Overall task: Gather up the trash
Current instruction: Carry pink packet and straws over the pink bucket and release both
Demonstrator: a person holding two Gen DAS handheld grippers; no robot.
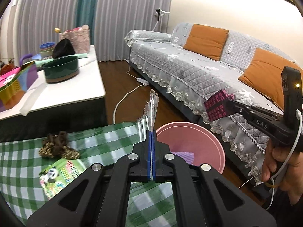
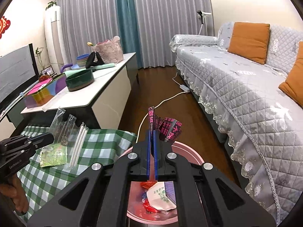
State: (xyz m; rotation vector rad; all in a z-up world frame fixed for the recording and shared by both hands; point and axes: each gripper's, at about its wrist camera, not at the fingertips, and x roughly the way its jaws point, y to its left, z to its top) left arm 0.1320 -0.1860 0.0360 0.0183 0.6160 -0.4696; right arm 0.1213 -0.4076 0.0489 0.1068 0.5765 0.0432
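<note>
Trash (image 2: 161, 198) in bin (image 2: 189, 148): right-wrist only.

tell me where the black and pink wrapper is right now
The black and pink wrapper is pinched in the right tongs, held above the pink bin, between the green checked cloth and the sofa.

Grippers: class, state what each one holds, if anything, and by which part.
The left gripper pinches a clear plastic wrapper by its lower edge. The right gripper pinches a black-and-pink wrapper by one edge, above the pink bin.
</note>
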